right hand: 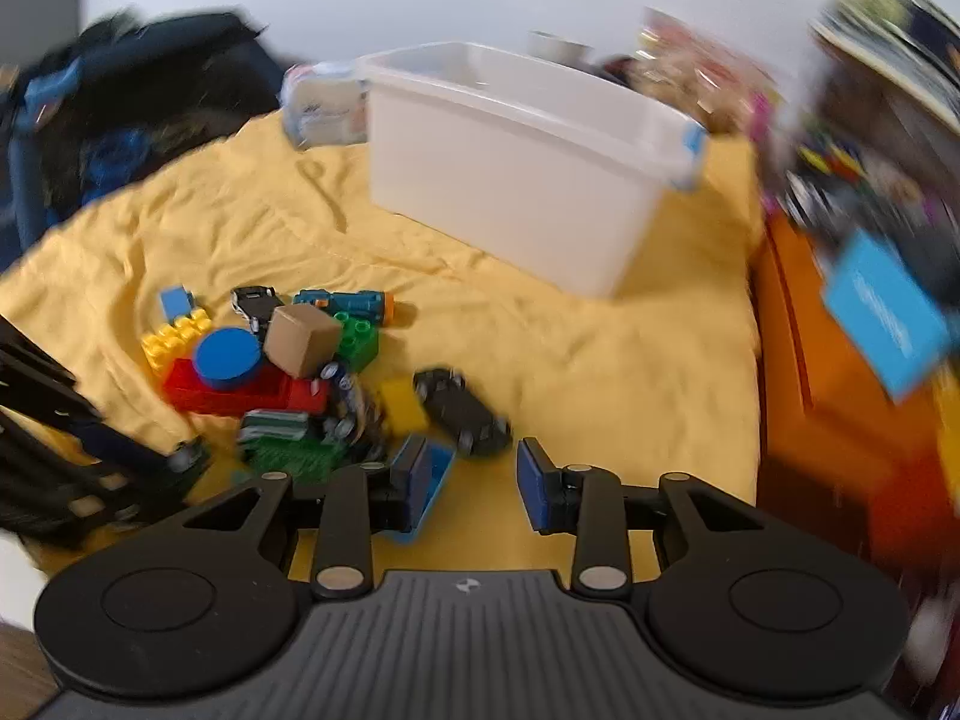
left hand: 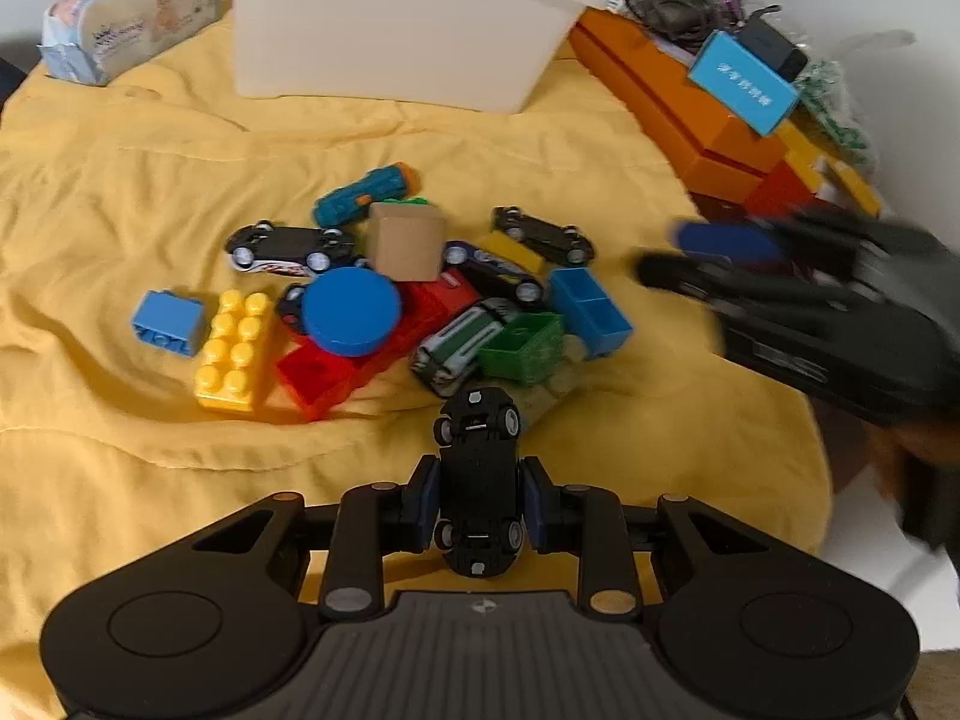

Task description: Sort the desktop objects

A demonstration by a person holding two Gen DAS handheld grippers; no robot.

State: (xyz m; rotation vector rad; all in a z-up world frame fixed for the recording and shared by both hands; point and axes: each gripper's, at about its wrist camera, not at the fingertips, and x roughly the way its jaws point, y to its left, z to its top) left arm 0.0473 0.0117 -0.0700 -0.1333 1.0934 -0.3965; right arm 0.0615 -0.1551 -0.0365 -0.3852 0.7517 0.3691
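The left gripper [left hand: 478, 501] clenched a black toy car [left hand: 478, 480], the right gripper [right hand: 474, 480] stood released (empty), and most toys lay ahead, outside the white bin [left hand: 402, 30].

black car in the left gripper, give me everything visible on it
The black toy car looks like moulded plastic and lies upside down, chassis and four silver-hubbed wheels facing the camera, lengthwise along the left gripper. The blue pads press both its flanks. It is lifted above the yellow cloth, just short of the toy pile.
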